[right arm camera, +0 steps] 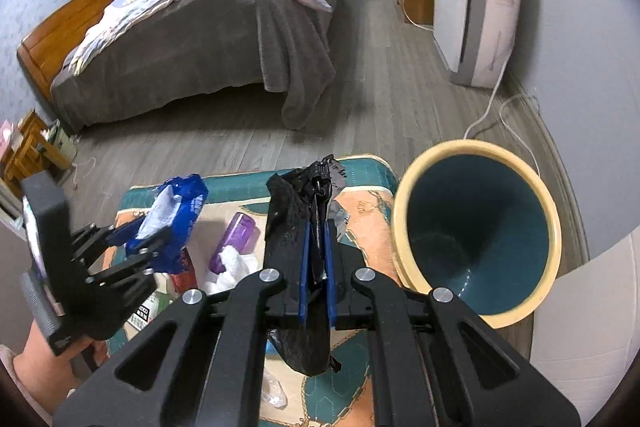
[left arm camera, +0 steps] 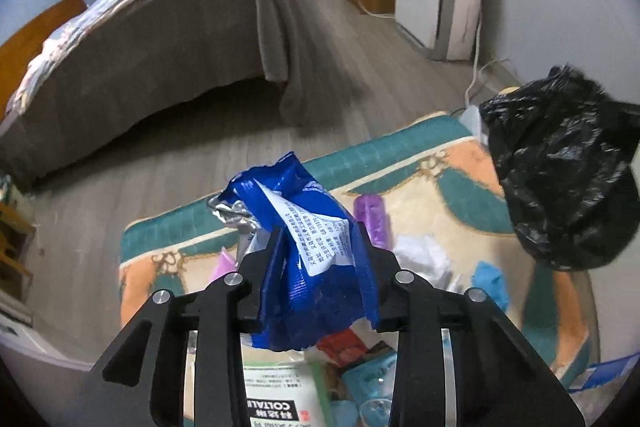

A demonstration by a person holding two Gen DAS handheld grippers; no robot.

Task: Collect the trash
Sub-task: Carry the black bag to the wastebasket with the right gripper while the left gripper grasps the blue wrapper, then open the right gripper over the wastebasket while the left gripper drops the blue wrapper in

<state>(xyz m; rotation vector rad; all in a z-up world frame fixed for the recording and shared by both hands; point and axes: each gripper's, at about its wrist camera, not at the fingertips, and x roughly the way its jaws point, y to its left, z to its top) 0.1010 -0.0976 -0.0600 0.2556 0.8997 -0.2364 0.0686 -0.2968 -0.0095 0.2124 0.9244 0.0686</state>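
My left gripper point(left arm camera: 320, 241) is shut on a crumpled blue snack wrapper point(left arm camera: 308, 291) with a white printed label, and holds it up over the rug. The right wrist view has this same gripper point(right arm camera: 140, 241) at the left with the wrapper point(right arm camera: 180, 207) in its fingers. In the right wrist view my right gripper point(right arm camera: 317, 227) is shut on a black rubbish bag point(right arm camera: 286, 215), which hangs down between the blue pads. The bag point(left arm camera: 560, 167) shows at the right of the left wrist view. A round bin point(right arm camera: 404, 211) with a cream rim and teal inside stands just right of the bag.
Litter lies on a teal and orange rug point(left arm camera: 400, 147): a purple bottle point(right arm camera: 236, 239), white tissue point(right arm camera: 230, 267), a red packet point(left arm camera: 344, 345) and a green and white packet point(left arm camera: 280, 387). A bed point(right arm camera: 220, 47) stands behind, a white appliance point(right arm camera: 472, 7) and a cable point(right arm camera: 492, 115) at the right.
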